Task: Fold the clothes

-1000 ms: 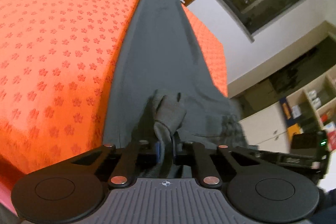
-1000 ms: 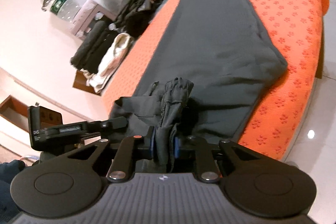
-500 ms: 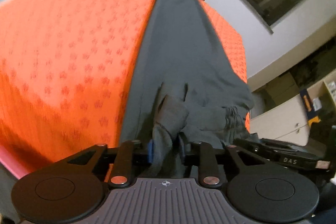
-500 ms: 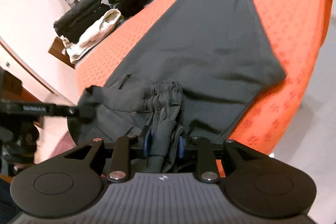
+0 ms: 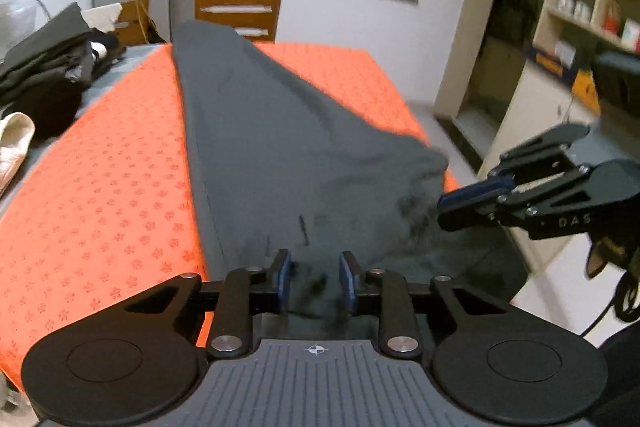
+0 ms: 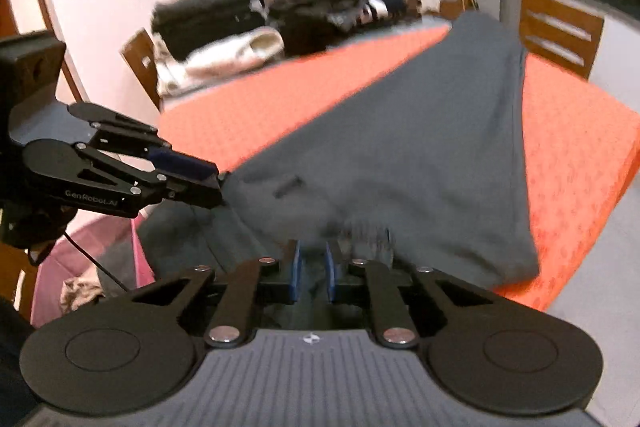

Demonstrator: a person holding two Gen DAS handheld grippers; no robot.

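On the orange desk (image 5: 120,195) lies a grey garment (image 5: 280,147), its near end lifted off the edge. Left tool (image 5: 315,277) has just narrowed its jaws, part open, cloth bunched between; right tool (image 6: 311,269), jaws closing and nearly together, pinches the gathered waistband.

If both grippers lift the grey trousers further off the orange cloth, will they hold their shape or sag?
Likely sag: the grey trousers already drape in soft folds between the left gripper and right gripper. The waistband bunches in the grips, so it looks thin and light. The textured orange cloth may drag the trailing legs.
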